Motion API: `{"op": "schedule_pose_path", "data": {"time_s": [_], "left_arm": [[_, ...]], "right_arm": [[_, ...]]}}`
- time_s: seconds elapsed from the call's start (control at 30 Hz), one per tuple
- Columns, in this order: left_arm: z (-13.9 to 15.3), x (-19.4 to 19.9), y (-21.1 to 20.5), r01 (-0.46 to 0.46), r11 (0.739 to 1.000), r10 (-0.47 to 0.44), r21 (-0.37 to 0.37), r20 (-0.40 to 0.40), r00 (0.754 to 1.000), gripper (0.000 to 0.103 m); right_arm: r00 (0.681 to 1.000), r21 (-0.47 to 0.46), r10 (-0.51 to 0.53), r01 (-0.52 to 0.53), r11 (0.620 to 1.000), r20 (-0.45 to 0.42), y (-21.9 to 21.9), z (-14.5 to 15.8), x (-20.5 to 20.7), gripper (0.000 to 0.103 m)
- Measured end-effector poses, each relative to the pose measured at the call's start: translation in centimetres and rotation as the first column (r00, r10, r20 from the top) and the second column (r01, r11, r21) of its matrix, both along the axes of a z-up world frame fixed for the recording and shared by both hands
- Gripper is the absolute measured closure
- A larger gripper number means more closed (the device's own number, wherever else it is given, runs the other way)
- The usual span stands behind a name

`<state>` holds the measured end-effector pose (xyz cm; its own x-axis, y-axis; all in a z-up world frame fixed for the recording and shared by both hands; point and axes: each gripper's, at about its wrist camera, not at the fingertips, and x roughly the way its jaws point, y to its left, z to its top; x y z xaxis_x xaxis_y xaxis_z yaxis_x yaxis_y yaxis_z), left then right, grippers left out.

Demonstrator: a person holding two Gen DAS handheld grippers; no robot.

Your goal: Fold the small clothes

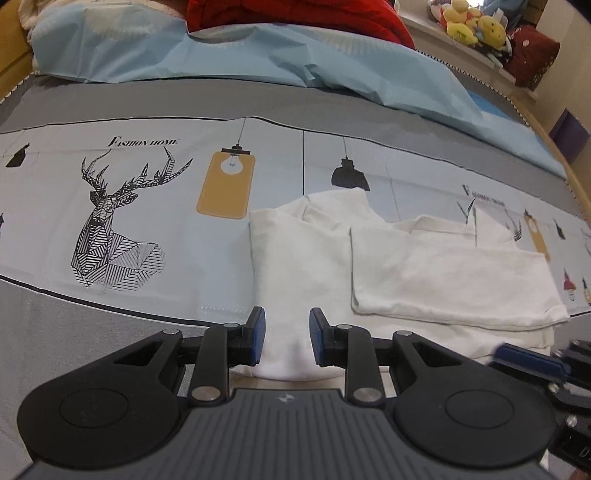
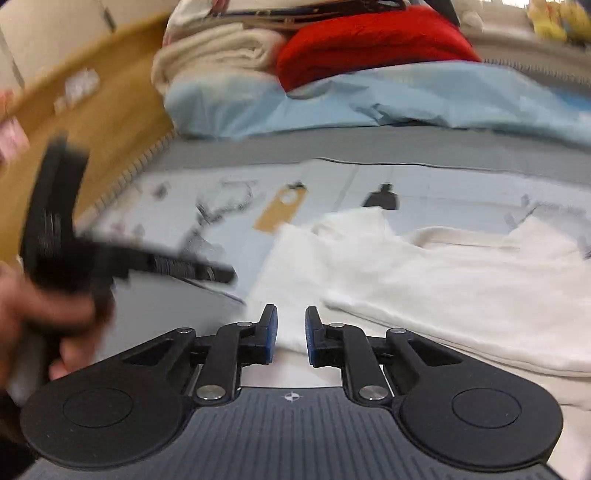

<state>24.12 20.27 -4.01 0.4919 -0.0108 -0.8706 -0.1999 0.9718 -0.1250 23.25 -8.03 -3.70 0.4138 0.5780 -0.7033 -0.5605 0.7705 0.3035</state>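
Note:
A small white garment [image 1: 369, 266] lies partly folded on the printed bedsheet [image 1: 147, 206], its right part doubled over the rest. My left gripper [image 1: 287, 325] is open and empty, its blue pads on either side of the garment's near left edge. My right gripper [image 2: 291, 325] is open and empty over the near left part of the same garment [image 2: 424, 273]. The right gripper's tip shows blurred at the right edge of the left wrist view [image 1: 532, 360]. The left gripper and the hand holding it appear blurred in the right wrist view [image 2: 66, 251].
A light blue quilt [image 1: 280, 55] and a red blanket [image 1: 295, 14] lie at the back of the bed. A cream blanket [image 2: 218, 55] is stacked beside them. Plush toys [image 1: 472, 22] sit on a shelf at the far right. A wooden bed frame [image 2: 92, 110] runs along the left.

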Motion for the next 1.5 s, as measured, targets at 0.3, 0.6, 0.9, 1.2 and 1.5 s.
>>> {"op": "schedule_pose_path", "data": {"time_s": [0.3, 0.6, 0.9, 1.2, 1.5], "left_arm": [[-1.5, 0.7, -0.6, -0.055, 0.983, 0.064, -0.172, 0.045, 0.997, 0.078], [-6.9, 3.9, -4.0, -0.09, 0.966, 0.1, -0.241, 0.032, 0.994, 0.078], [-8.0, 5.6, -6.3, -0.098, 0.988, 0.103, -0.118, 0.037, 0.994, 0.102], [-2.5, 1.8, -1.3, -0.283, 0.957, 0.279, 0.061, 0.076, 0.957, 0.102], [-2.0, 1.6, 0.4, -0.257, 0.966, 0.254, 0.039, 0.069, 0.965, 0.099]], "right_arm": [[0.847, 0.013, -0.53, 0.531, 0.847, -0.028, -11.4, -0.7, 3.3, 0.074], [0.733, 0.049, -0.674, 0.679, 0.732, -0.091, -17.4, -2.1, 5.5, 0.074], [0.631, 0.056, -0.765, 0.775, 0.63, -0.128, -21.4, -2.8, 7.1, 0.074], [0.568, 0.055, -0.809, 0.822, 0.567, -0.15, -21.6, -3.1, 6.6, 0.074], [0.607, -0.02, -0.747, 0.772, 0.635, -0.271, -19.7, -7.2, 7.5, 0.074]]}}
